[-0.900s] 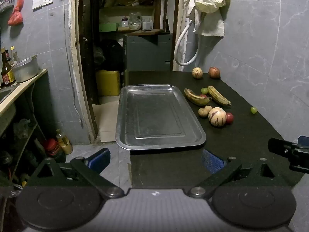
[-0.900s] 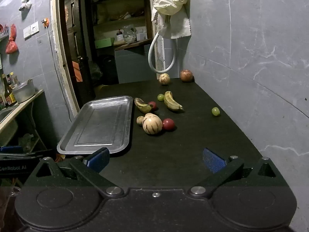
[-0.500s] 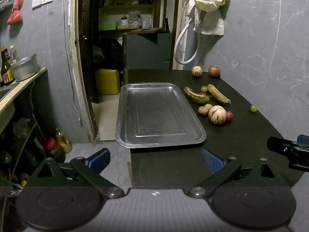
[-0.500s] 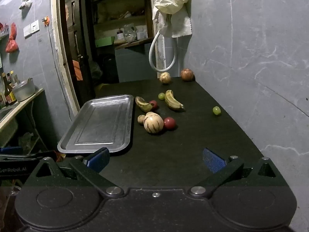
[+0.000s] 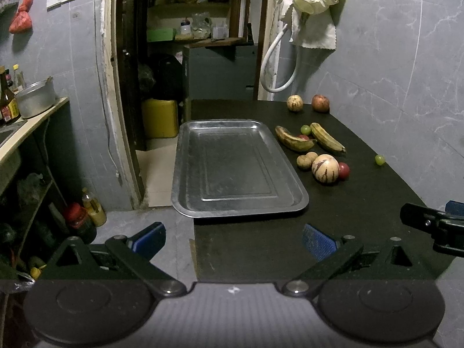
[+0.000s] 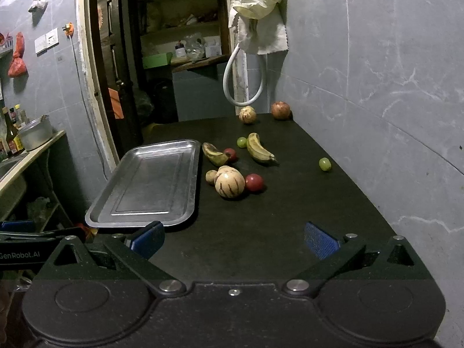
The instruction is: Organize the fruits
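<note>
Nothing moved; left tongs (image 5: 233, 236), right tongs (image 6: 235, 236) wide open, empty.

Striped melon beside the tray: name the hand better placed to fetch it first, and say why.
Right, probably. The striped melon lies nearly straight ahead of the right tool, over bare tabletop. From the left tool it sits off to the right, beyond the empty metal tray. Both tools are open and empty.

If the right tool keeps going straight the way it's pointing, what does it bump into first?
Probably the bare black tabletop just ahead, since the right tool tilts downward with its jaws wide open and empty. The nearest fruit in that direction is the striped melon, but it lies farther off. Depth is hard to judge here.
</note>
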`<state>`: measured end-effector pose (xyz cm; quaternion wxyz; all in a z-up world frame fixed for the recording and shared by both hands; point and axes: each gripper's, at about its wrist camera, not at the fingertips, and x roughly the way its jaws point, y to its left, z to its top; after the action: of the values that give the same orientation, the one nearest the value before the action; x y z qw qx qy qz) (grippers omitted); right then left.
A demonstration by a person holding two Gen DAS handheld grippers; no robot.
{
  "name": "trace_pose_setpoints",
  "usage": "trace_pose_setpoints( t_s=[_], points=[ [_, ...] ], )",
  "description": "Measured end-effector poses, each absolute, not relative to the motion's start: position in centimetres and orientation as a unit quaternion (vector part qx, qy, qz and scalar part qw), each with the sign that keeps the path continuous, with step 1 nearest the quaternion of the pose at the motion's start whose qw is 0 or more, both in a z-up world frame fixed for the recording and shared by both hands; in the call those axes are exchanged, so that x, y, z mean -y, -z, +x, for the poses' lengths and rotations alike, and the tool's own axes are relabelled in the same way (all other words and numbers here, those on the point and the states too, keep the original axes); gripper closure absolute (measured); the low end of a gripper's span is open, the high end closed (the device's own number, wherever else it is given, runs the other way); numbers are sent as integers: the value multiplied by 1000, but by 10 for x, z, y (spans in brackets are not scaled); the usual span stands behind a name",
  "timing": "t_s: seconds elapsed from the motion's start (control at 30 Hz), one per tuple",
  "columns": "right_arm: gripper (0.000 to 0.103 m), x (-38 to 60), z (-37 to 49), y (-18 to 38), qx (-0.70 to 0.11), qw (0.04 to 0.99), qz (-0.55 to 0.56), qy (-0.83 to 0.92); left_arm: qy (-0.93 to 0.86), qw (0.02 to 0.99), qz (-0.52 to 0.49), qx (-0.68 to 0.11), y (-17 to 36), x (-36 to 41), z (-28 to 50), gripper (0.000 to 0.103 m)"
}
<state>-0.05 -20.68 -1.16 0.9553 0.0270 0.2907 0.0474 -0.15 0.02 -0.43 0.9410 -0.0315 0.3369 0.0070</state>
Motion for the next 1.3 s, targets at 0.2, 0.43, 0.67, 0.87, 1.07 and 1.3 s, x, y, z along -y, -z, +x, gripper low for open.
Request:
trace_pose_setpoints(
  t_s=[0.2,0.43,0.67,0.87,1.07,1.3],
  points=[
    [1,207,0,13,-292,955,27,-48,-7,940,-31,-339,5,0,-2,1],
    [1,208,3,17,-297,953,25,-48,-9,939,-34,-343,5,0,1,1],
    [1,208,3,17,-298,953,24,-48,-8,938,-35,-344,6,-1,2,1],
    [1,207,5,17,-299,953,23,-48,-8,938,-36,-345,7,-2,4,1],
    [1,208,4,17,-299,953,23,-48,-9,937,-36,-347,8,-2,5,1],
    [1,207,4,17,-301,952,23,-49,-8,937,-36,-347,8,-2,5,1]
  ],
)
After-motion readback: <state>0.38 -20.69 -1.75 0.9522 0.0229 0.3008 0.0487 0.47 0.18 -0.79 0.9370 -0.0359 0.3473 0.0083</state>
